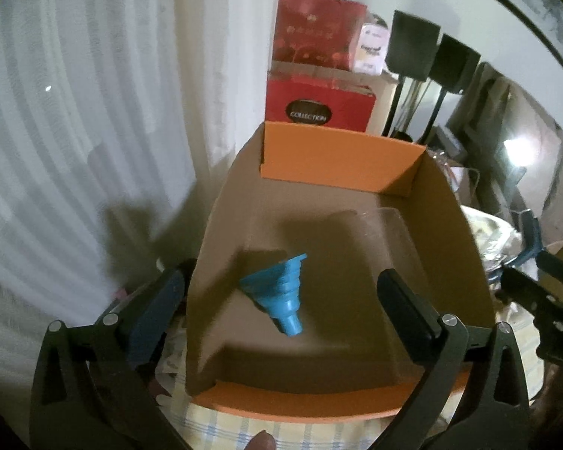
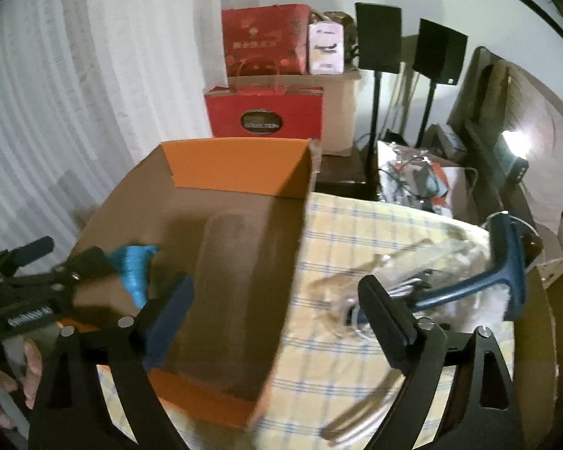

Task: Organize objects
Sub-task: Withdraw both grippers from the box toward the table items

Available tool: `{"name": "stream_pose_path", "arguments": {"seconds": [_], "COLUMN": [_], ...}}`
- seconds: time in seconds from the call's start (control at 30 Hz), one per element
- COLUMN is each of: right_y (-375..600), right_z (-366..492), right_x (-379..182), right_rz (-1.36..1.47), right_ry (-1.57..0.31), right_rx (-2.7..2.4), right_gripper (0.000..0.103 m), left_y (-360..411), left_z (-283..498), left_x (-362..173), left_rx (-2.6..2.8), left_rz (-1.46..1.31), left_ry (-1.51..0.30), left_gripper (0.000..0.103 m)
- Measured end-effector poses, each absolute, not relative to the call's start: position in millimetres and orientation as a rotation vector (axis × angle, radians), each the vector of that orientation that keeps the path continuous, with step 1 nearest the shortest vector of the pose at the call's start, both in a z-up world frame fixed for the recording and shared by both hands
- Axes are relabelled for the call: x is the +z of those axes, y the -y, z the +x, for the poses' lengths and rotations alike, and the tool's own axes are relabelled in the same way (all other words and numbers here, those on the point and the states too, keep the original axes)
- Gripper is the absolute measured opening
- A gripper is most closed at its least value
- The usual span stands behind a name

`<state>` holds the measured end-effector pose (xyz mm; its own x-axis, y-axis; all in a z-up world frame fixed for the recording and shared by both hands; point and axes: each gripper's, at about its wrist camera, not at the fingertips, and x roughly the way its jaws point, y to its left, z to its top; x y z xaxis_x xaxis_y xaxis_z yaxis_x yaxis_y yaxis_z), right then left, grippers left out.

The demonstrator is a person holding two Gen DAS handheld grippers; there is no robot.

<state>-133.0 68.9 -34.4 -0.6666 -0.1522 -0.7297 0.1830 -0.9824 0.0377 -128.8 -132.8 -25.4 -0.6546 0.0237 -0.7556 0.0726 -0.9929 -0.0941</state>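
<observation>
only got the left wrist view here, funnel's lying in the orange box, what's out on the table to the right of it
Observer: A blue T-handled tool lies on a heap of clear plastic, right of the orange box.
Operator: is the right gripper on it
Observer: No, the right gripper is open, over the box's right wall.
Operator: cloth bare near the box?
Observer: Yes, the checked tablecloth there shows nothing on it.

The orange box [image 1: 341, 165] stands open on top, so its inside is reachable from above. Inside it, a blue funnel [image 1: 281, 292] lies toward the near wall, a clear container [image 1: 379, 232] behind it. Right of the box, checked desk [image 2: 337, 232] lies bare, then clutter with a blue squeegee [image 2: 503, 270].
</observation>
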Motion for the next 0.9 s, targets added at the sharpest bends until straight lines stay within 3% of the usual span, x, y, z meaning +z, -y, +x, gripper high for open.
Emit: {"name": "stream_pose_path", "arguments": {"seconds": [0.03,0.9], "right_y": [-73,-168], "right_z": [-131,-97], "right_x": [-34,-19], "right_rz": [1.18,1.199], "right_ry": [-0.055,0.058], "right_rx": [-2.72,-2.851], "right_gripper": [0.103,0.103], "left_y": [132,48], "left_z": [-127,-104], "left_x": [-24,-5], "left_rx": [-2.837,-2.974], "left_rz": [1.292,1.324], "left_ry": [-0.184,-0.152], "left_gripper": [0.103,0.103]}}
